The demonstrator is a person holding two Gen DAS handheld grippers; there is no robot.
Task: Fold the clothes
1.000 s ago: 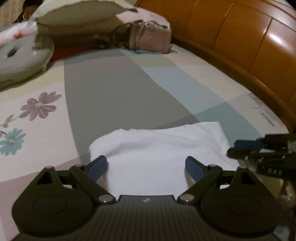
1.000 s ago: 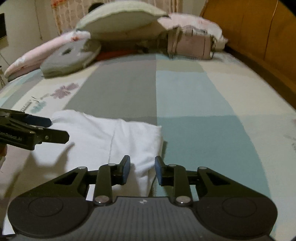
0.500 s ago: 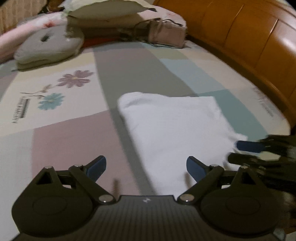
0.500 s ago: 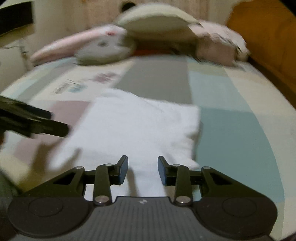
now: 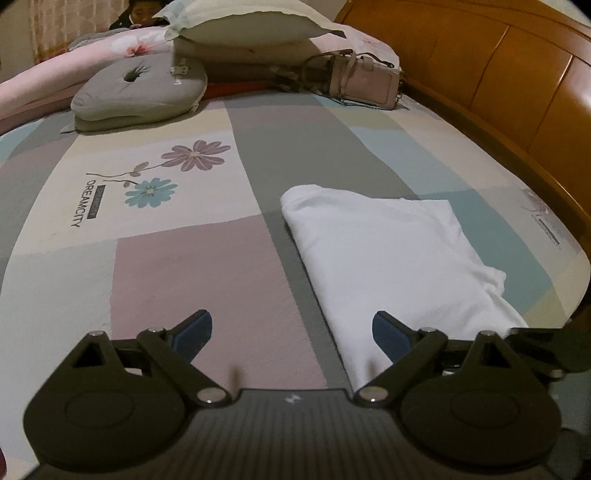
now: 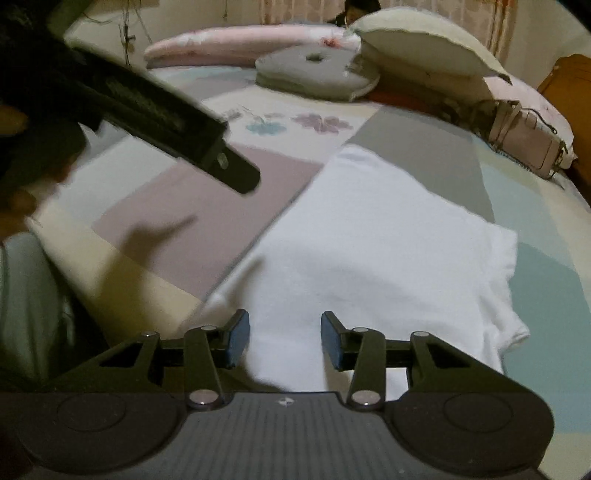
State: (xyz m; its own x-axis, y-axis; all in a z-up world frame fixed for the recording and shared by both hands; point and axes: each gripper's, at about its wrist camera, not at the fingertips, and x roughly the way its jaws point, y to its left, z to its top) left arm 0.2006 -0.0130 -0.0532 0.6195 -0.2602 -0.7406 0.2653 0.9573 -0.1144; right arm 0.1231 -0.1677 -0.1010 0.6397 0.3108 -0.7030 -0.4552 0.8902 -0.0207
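White shirt [image 5: 384, 251]: folded, flat on the patchwork bedsheet [image 5: 192, 266], right of centre.
Left gripper [image 5: 291, 332]: jaws spread wide, empty; the shirt's near left edge lies under its right finger, the left finger over bare sheet.
Right gripper [image 6: 284, 338]: jaws opening, nothing pinched; the shirt's near end lies below and between its fingers.
Far end: pillows [image 5: 255, 26], grey cushion [image 5: 136, 90], pink handbag [image 5: 365, 83].
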